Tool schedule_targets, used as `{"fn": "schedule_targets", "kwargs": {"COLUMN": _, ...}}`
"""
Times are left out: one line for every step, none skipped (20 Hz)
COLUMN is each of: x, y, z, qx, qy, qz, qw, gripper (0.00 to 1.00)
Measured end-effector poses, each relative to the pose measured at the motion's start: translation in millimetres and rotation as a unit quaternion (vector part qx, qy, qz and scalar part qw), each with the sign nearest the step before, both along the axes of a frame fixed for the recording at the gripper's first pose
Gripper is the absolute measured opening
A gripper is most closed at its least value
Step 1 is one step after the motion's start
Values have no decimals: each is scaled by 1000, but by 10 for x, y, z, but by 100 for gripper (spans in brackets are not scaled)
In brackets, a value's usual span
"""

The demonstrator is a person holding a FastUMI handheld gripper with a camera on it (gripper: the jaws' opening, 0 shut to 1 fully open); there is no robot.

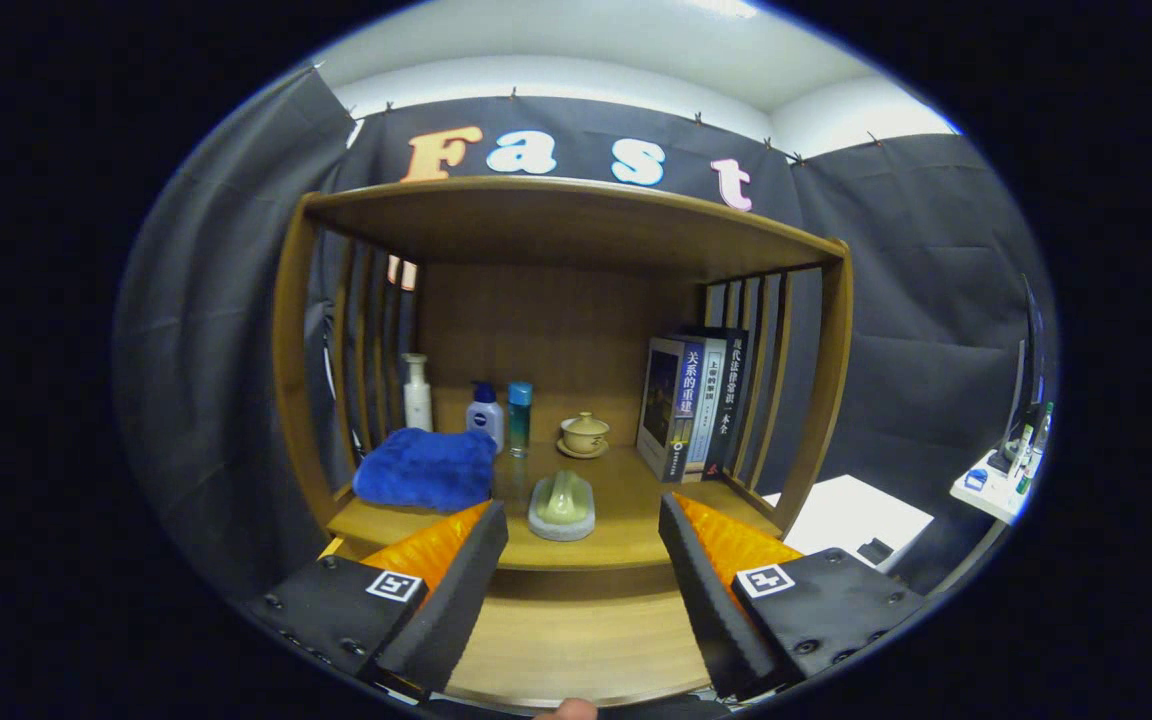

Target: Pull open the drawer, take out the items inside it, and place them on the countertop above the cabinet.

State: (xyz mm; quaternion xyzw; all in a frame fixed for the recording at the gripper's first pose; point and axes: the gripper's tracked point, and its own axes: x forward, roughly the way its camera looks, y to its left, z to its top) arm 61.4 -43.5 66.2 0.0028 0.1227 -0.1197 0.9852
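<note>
Hovering before a wooden cabinet (566,230), the claw (583,525) stands wide open with nothing between its fingers (461,565). Both fingers point at the bench (626,500), the countertop of the cabinet under its upper shelf.

Just ahead of the claw, dead at 12 o'clock between the fingertips, a pale green item on a grey dish (562,507) sits on the bench near its front edge. At 10 o'clock from that dish, a blue folded cloth (426,468) lies just beyond the left finger.

Behind the cloth, along the back panel: a white pump bottle (417,393), a white bottle with a blue cap (485,413), then a teal-capped bottle (520,415), standing upright in a row and near one another. At 1 o'clock from the dish, a small lidded cup on a saucer (585,435), well back. At 2 o'clock, a few books (691,400) stand upright against the slatted right side.

Below the bench's front edge, a wooden surface (576,640) shows between the fingers; whether this is the drawer front or its open top, cannot tell. At 6 o'clock, a fingertip (566,710) of the person.

Far at 3 o'clock, a white side table (986,495) with small items.
</note>
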Motion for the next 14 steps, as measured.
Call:
{"fn": "schedule_targets", "kwargs": {"x": -81, "y": 64, "z": -24, "qx": -4, "qy": -11, "qz": 6, "qw": 1000, "gripper": 98}}
{"fn": "schedule_targets", "kwargs": {"x": -164, "y": 127, "z": -57, "qx": -7, "qy": -19, "qz": 10, "qw": 1000, "gripper": 98}}
{"fn": "schedule_targets", "kwargs": {"x": -244, "y": 199, "z": -97, "qx": -7, "qy": -26, "qz": 19, "qw": 999, "gripper": 98}}
{"fn": "schedule_targets", "kwargs": {"x": -335, "y": 265, "z": -173, "qx": -7, "qy": -32, "qz": 31, "qw": 999, "gripper": 98}}
{"fn": "schedule_targets", "kwargs": {"x": -419, "y": 327, "z": -245, "qx": -9, "qy": -37, "qz": 41, "qw": 998, "gripper": 98}}
{"fn": "schedule_targets", "kwargs": {"x": -500, "y": 367, "z": -311, "qx": -11, "qy": -43, "qz": 46, "qw": 998, "gripper": 98}}
{"fn": "schedule_targets", "kwargs": {"x": -562, "y": 396, "z": -387, "qx": -11, "qy": -51, "qz": 43, "qw": 998, "gripper": 98}}
{"fn": "schedule_targets", "kwargs": {"x": -615, "y": 435, "z": -467, "qx": -2, "qy": -56, "qz": 43, "qw": 998, "gripper": 98}}
{"fn": "schedule_targets", "kwargs": {"x": -657, "y": 489, "z": -556, "qx": 10, "qy": -56, "qz": 48, "qw": 997, "gripper": 98}}
{"fn": "schedule_targets", "kwargs": {"x": -708, "y": 524, "z": -654, "qx": 18, "qy": -54, "qz": 52, "qw": 997, "gripper": 98}}
{"fn": "schedule_targets", "kwargs": {"x": -769, "y": 529, "z": -751, "qx": 23, "qy": -51, "qz": 54, "qw": 997, "gripper": 98}}
{"fn": "schedule_targets", "kwargs": {"x": -839, "y": 504, "z": -838, "qx": 26, "qy": -48, "qz": 50, "qw": 997, "gripper": 98}}
{"fn": "schedule_targets", "kwargs": {"x": -923, "y": 467, "z": -943, "qx": 28, "qy": -44, "qz": 41, "qw": 998, "gripper": 98}}
{"fn": "schedule_targets", "kwargs": {"x": -1002, "y": 464, "z": -1050, "qx": 34, "qy": -39, "qz": 36, "qw": 998, "gripper": 98}}
